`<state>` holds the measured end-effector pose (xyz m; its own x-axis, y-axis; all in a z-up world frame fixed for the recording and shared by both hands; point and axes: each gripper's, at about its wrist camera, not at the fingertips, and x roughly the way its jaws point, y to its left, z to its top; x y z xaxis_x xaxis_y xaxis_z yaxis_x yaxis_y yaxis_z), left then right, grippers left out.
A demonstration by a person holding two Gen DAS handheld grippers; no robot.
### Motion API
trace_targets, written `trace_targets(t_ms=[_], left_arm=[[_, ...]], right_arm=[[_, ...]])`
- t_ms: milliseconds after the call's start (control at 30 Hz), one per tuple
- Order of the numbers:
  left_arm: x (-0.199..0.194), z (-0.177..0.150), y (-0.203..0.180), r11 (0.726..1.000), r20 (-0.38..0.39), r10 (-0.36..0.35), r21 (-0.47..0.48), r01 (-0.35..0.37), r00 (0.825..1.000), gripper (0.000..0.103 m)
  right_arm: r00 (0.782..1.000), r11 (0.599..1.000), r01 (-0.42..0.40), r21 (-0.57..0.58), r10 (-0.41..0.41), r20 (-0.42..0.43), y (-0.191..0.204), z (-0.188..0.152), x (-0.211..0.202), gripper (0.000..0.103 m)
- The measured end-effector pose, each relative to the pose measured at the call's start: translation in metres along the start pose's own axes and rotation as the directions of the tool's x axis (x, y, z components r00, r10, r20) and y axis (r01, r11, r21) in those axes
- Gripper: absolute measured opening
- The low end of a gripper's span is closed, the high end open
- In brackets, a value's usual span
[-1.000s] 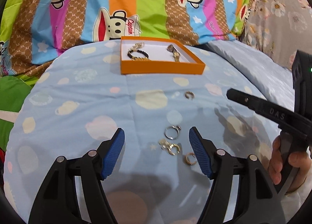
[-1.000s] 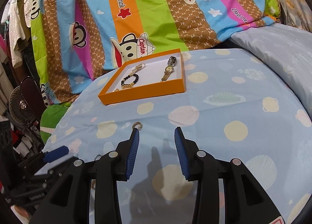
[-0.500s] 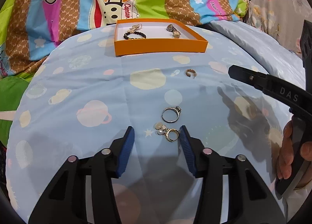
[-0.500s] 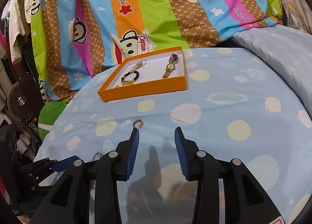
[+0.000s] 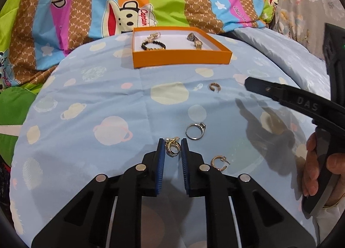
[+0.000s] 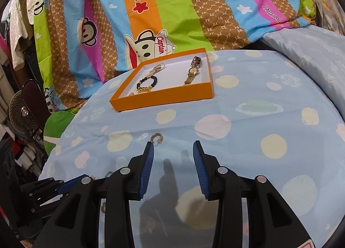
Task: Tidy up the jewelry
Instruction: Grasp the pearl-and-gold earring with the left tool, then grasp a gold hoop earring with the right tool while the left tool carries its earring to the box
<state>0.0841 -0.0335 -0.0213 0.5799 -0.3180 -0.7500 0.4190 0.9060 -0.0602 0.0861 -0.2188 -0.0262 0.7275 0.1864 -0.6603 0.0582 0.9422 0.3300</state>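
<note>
Your left gripper (image 5: 173, 151) has an ornate ring (image 5: 172, 148) between its fingers, jaws closing in on it, all on the bedsheet (image 5: 86, 101). Just past the right fingertip, slightly right: a stone-set ring (image 5: 195, 131). Right of the right finger, beside its knuckle: a hoop earring (image 5: 218, 162). Further ahead and right: a small open ring (image 5: 214, 87). Well ahead of the fingertips sits the tray (image 5: 181, 59), with a beaded bracelet (image 5: 153, 45) inside on the left and a watch (image 5: 195, 41) inside on the right. Your right gripper (image 6: 173, 152) has nothing between its fingers; the small open ring lies just beyond its left fingertip, tray ahead.
</note>
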Motion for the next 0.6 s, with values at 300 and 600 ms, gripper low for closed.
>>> trace_targets(t_ms=[300, 600], left_arm=[[-0.002, 0.007, 0.022, 0.997, 0.013, -0.005, -0.080, 0.006, 1.000, 0.014], [0.002, 0.007, 0.021, 0.997, -0.003, -0.005, -0.081, 0.005, 1.000, 0.014]], right_arm=[[0.997, 0.999, 0.029, -0.044, -0.032, -0.072, 0.029, 0.013, 0.038, 0.037], [0.989, 0.996, 0.070, -0.049, -0.076, -0.125, 0.030, 0.012, 0.051, 0.031]])
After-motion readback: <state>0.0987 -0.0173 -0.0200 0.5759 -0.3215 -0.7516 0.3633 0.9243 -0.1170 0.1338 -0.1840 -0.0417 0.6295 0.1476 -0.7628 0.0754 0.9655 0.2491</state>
